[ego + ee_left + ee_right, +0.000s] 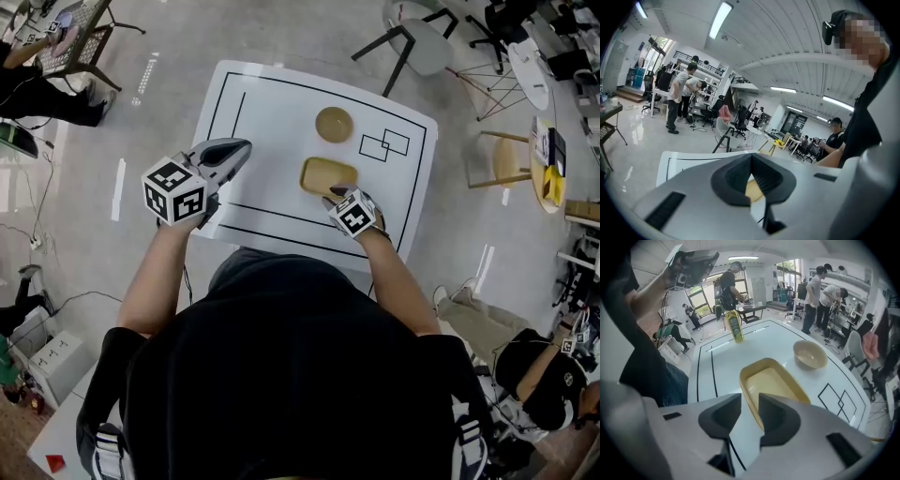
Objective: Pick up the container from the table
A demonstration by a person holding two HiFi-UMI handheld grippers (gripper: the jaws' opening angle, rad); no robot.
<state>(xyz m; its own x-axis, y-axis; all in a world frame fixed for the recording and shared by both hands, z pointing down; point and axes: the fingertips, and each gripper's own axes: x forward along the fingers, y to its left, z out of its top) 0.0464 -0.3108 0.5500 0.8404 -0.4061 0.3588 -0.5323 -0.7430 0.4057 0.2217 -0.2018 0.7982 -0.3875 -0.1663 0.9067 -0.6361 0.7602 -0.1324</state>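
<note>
While open, right gripper (pixel 749 404) at container (pixel 774 383)

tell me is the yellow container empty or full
Empty. The container shows a bare yellow floor in the right gripper view, with nothing inside.

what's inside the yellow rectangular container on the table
Nothing that shows: the container has a bare yellow floor in the right gripper view. Its near corner is covered by the right gripper, so that part cannot be checked.

Glossy floor (pixel 187 28), grey chair (pixel 424 44), ceiling strip light (pixel 719 18)
</note>
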